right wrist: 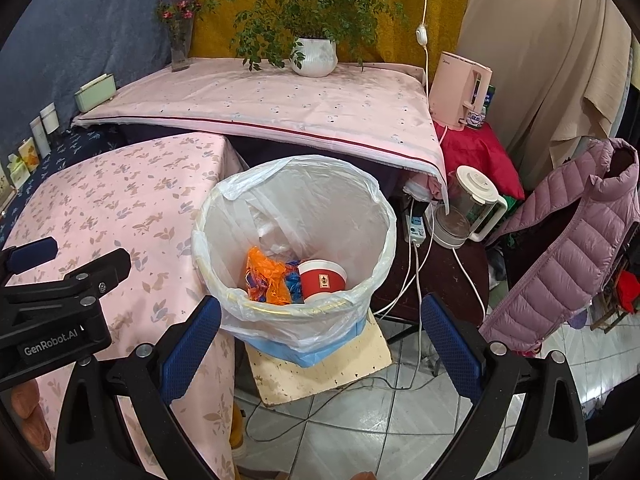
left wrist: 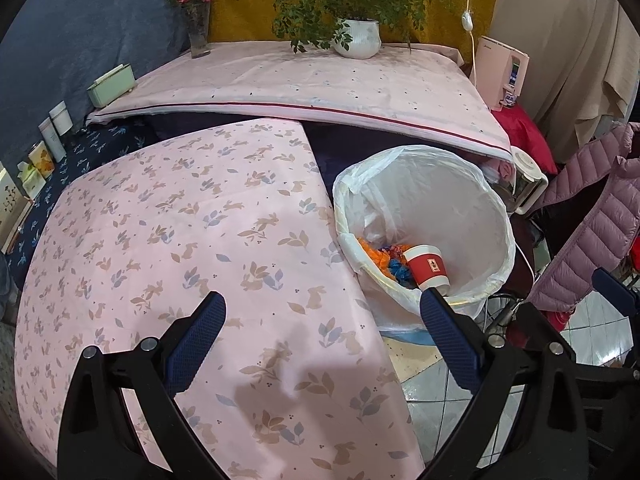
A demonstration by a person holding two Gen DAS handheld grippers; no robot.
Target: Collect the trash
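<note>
Both your grippers are empty. The left gripper (left wrist: 322,320) has its fingers spread wide over the near bench (left wrist: 168,240), whose pink rabbit-print cloth shows nothing lying between or ahead of the pads. The right gripper (right wrist: 320,324) is just as widely parted, and nothing sits between its fingers either; it hangs over the floor with the bin's near rim just beyond the fingertips.

Just past your right fingers stands the trash bin (right wrist: 372,216), lined with a white bag and set on a pale board on the tiles. Inside it, low against the near wall, lie a red paper cup (right wrist: 322,280) and, touching it on the side of your left finger, a crumpled orange and blue wrapper (right wrist: 266,276). From the left wrist view the bin sits ahead of the right-hand finger, hard against the bench edge.

So the trash you can see is already in the bin, and I judge the dropping step finished. Your next move is a search: sweep the far bench (left wrist: 320,80) beyond the bin, where only a potted plant (left wrist: 356,36) and a vase (left wrist: 199,36) show, before you call it done.
</note>
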